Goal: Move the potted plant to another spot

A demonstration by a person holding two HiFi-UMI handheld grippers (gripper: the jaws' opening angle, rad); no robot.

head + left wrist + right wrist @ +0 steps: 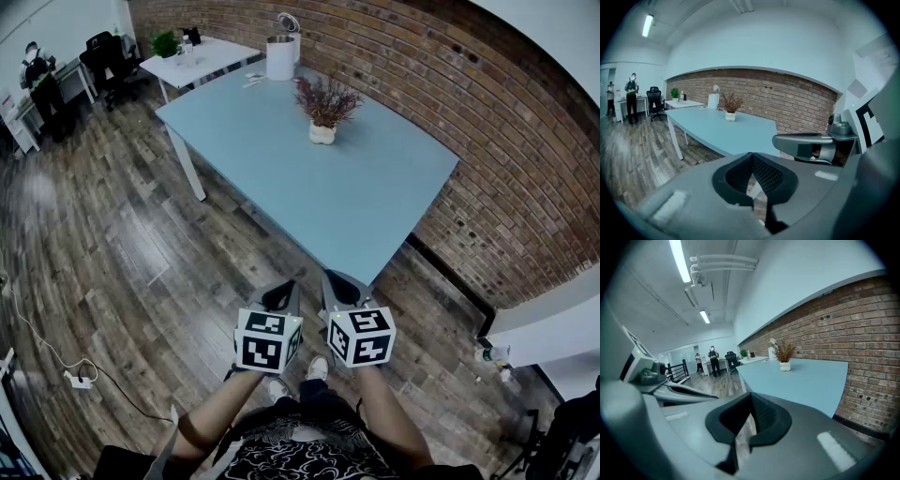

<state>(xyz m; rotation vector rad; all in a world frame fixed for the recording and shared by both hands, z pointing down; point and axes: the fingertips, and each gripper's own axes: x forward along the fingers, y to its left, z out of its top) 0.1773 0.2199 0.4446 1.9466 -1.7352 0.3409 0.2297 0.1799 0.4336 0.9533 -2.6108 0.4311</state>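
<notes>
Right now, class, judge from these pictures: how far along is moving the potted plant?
Done: nothing; the potted plant stands on the blue table. In hand: nothing; the left gripper and right gripper are shut and empty, short of the table's near corner. Left: reach, grip, carry, set down.

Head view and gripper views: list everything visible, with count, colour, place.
Potted plant: one, brownish twigs, white pot, on blue table.
Blue table: one, light blue, along brick wall.
White table: one, beyond blue table.
White canister: one, far end of blue table.
Green plant: one, on white table.
Office chair: one, black, far left.
People: two, dark clothes, far end.
Power strip: one, white, wood floor, left.
Left gripper: one, grey, shut, empty, before table.
Right gripper: one, grey, shut, empty, beside the other.
</notes>
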